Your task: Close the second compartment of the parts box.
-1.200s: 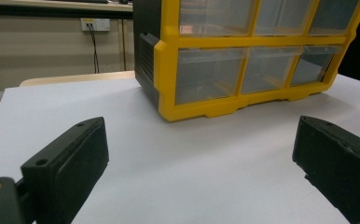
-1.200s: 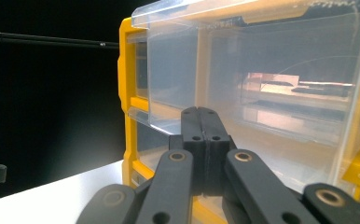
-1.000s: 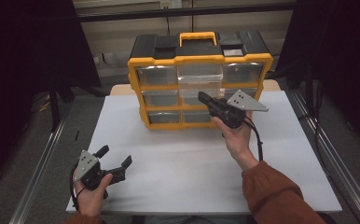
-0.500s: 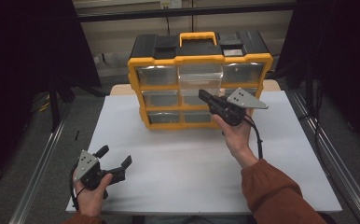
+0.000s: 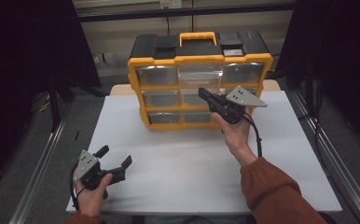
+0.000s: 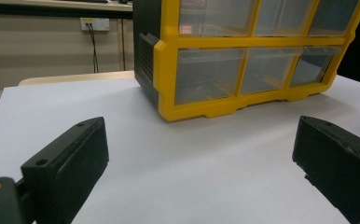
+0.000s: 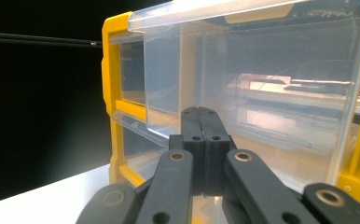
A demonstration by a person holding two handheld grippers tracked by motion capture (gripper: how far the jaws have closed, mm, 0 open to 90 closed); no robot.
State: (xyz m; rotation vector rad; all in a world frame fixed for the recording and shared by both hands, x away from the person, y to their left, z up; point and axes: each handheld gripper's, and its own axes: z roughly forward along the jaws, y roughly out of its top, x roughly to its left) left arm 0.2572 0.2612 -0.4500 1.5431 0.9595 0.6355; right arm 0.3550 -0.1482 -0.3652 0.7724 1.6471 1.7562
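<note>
Two hand-held grippers in play. High view: yellow-framed drawer organizer point(image 5: 199, 79) w/ clear drawers stands at far-middle of the white surface point(image 5: 192, 172). Right hand-held gripper point(image 5: 205, 95) is held up against the organizer's front, at the middle row, right of centre; jaws look pressed together. Left hand-held gripper point(image 5: 115, 157) sits low at near-left of the surface, well apart from the organizer, jaws spread, nothing between them.

Left gripper view: both black jaws stand wide apart at the bottom corners, bare surface between them; organizer point(image 6: 252, 56) ahead & to the right, drawers all flush on this side as far as I can tell.

Right gripper view: jaws point(image 7: 201, 128) closed pad to pad, nothing clamped, tips right at the lower front of a clear drawer point(image 7: 257, 88) that juts out proud of the yellow frame point(image 7: 110, 93). Can't tell if tips touch the plastic.

Step, as I judge it: working that middle-row drawer w/ closed tips, either pushing it home or hooking it out; direction not readable. Next move needs a straight push/pull along the drawer's run, tips kept centred so it doesn't skew & jam.

Vs earlier frames: no visible change; both grippers & organizer in same spots, right jaws shut as before.
</note>
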